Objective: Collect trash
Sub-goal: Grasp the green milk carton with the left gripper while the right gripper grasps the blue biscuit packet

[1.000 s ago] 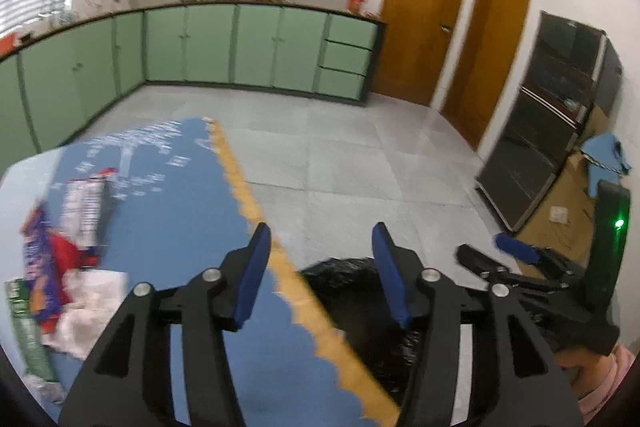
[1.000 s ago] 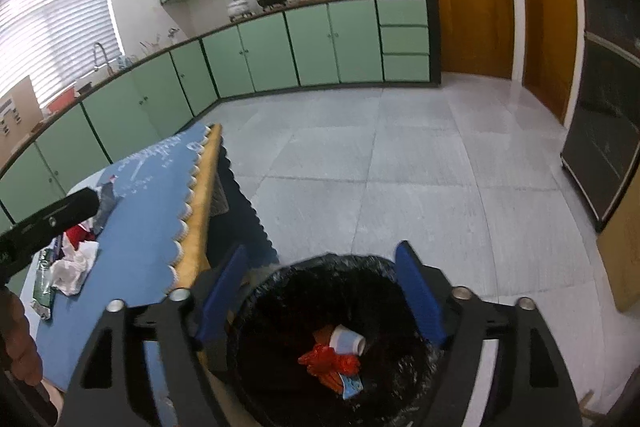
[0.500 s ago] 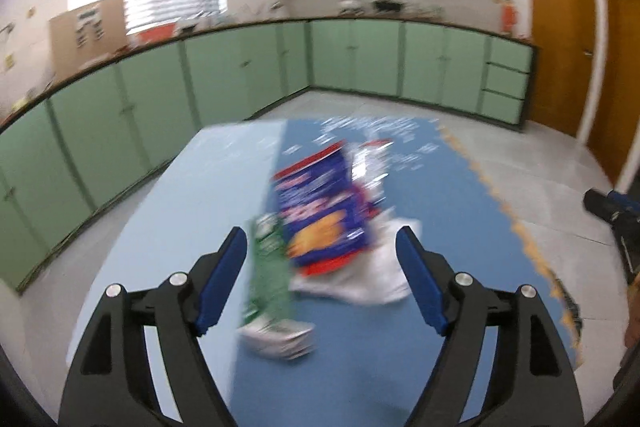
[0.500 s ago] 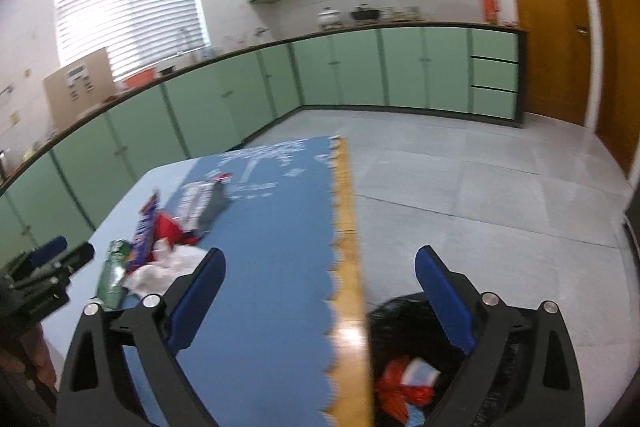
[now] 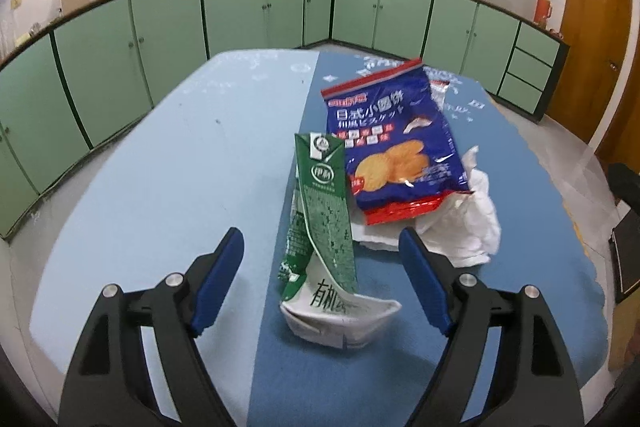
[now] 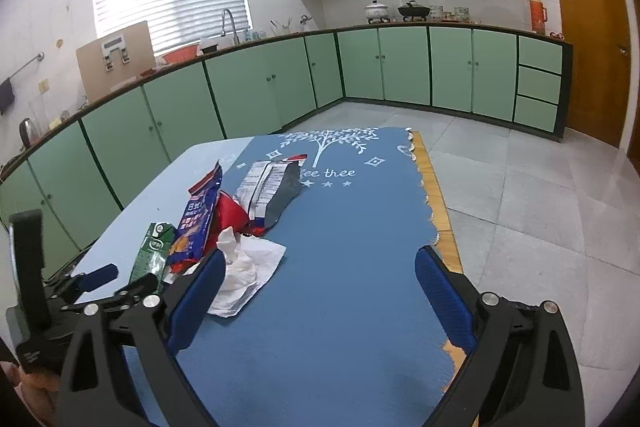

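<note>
On the tabletop [image 5: 168, 187], a crushed green carton [image 5: 324, 227] lies between the wide-spread fingers of the left hand-held gripper [image 5: 320, 267], untouched. Bag [image 5: 392, 147] and tissue [image 5: 468, 223] lie just beyond. Right hand-held gripper [image 6: 316, 291] stands wide, empty, tissue near its left finger.

My table [image 6: 436, 223] with a heap of rubbish on its blue cloth [image 6: 344, 267].
A wooden edge shows along the cloth's scalloped side. On the cloth lie a flattened green carton [image 5: 324, 223], a crumpled white tissue [image 5: 468, 227] with a blue biscuit bag [image 5: 396, 147] resting on it, and a silvery wrapper [image 6: 268, 191] beyond them.
</note>
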Demonstrator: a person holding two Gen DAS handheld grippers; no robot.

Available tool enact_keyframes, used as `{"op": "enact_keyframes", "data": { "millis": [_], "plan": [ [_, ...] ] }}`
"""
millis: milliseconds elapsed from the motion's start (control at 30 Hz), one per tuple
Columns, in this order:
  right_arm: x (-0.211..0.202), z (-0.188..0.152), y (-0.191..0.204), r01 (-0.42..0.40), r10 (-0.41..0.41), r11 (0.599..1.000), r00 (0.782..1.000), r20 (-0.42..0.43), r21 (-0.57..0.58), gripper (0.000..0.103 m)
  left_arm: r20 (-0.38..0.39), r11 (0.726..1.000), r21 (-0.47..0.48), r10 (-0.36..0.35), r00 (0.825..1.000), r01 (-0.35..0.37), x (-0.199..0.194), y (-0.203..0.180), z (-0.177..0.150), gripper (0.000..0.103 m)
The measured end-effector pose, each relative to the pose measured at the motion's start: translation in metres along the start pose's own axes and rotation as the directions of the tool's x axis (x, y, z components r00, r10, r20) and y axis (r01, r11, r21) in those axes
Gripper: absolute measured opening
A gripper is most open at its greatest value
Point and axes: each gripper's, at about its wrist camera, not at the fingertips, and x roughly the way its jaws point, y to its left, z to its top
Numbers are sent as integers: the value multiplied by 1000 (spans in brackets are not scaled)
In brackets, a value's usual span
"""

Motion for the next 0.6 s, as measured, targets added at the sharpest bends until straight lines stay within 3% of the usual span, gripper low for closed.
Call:
{"op": "enact_keyframes", "data": {
  "millis": [100,167,200,367,600],
  "plan": [
    [3,1,2,5,-5,1000,1000,-5,-3,94,-24,1000,6,3,1000,-3,10,-3,1,77],
    [5,1,3,8,-8,1000,1000,-9,-6,94,-39,1000,-1,3,999,-3,14,-3,-2,66],
    [6,1,4,8,-8,1000,1000,-11,-8,94,-52,1000,-8,-7,999,6,17,-1,-2,51],
    [11,1,11,-3,3,1000,1000,-20,-22,94,-38,1000,-18,-2,999,1,15,3,-4,49],
    [21,6,26,-50,49,998,999,-25,-40,93,41,998,-48,31,999,-29,-12,16,3,48]
  ]
}}
